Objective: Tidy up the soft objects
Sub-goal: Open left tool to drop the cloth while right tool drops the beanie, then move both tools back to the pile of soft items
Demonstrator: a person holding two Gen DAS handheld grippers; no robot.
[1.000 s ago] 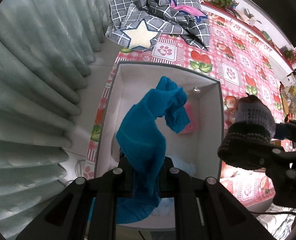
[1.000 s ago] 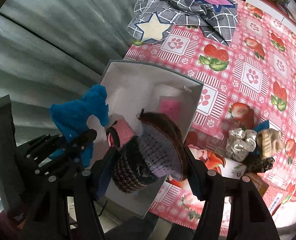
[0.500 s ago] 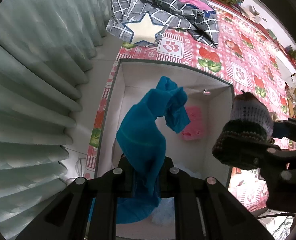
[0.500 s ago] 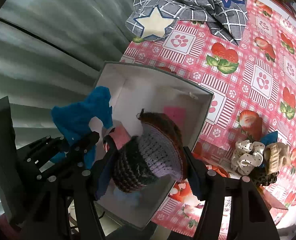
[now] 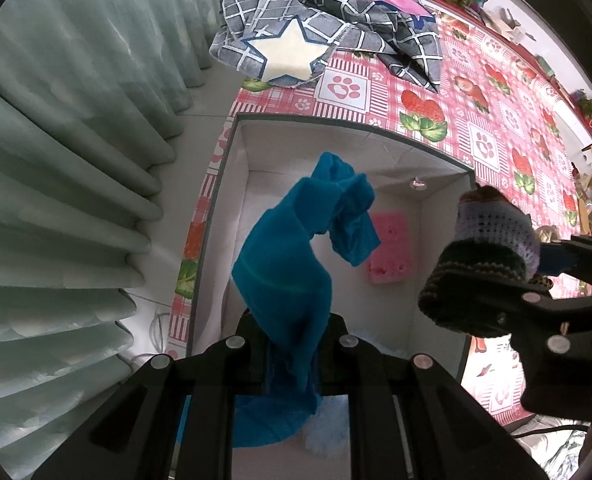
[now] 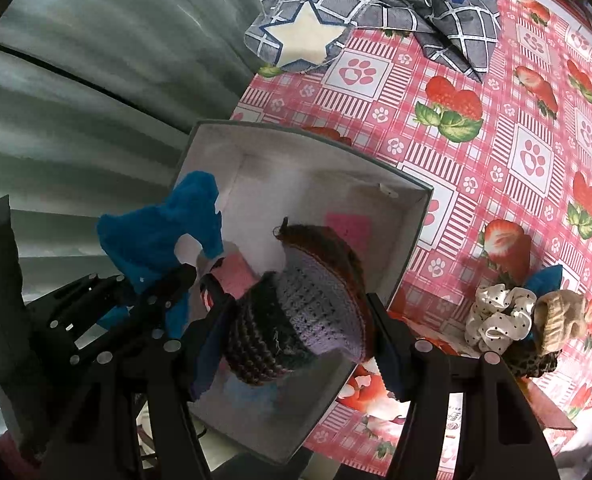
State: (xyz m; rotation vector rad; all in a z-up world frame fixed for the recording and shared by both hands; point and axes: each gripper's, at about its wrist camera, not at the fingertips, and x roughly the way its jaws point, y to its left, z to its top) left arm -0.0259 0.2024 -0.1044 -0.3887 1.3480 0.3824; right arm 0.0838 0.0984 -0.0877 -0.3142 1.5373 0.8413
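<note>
the left gripper [image 5: 292, 332] is clamped tight on a crumpled bright blue mesh cloth [image 5: 296, 256], which hangs over the open white cardboard box with a grey rim [image 5: 232, 184]. at 3 o'clock in the left wrist view, the right gripper [image 6: 296, 320], jaws about half spread, grips a striped purple-and-brown knitted hat [image 6: 299, 300] above the box's right side. a pink sponge [image 5: 387, 248] lies on the box floor.
</note>
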